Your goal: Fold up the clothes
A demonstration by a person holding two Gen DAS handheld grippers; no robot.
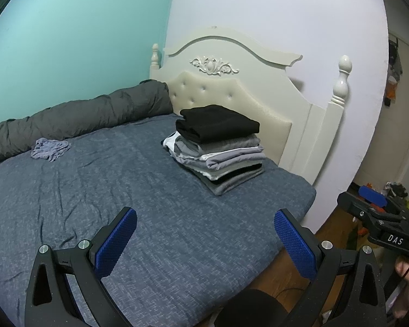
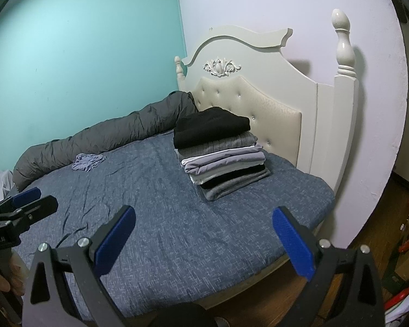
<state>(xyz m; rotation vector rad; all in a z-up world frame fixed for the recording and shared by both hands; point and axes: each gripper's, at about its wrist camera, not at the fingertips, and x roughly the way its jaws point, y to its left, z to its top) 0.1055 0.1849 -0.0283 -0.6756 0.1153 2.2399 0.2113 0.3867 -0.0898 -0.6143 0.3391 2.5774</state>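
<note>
A stack of folded clothes (image 1: 218,147) sat centre-right on the bed (image 1: 122,190), a crumpled lilac garment (image 1: 50,149) at left. Both the left hand-held gripper (image 1: 204,241) and the right hand-held gripper (image 2: 203,241) hovered low in frame, released and empty.

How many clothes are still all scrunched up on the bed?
1: the crumpled lilac garment lies alone near the rolled grey duvet, apart from the folded stack. More may be out of view.

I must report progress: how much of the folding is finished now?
Done: a tall stack of folded clothes beside the headboard. In hand: nothing; the left hand-held gripper and right hand-held gripper are open. Left: one crumpled lavender garment.
</note>
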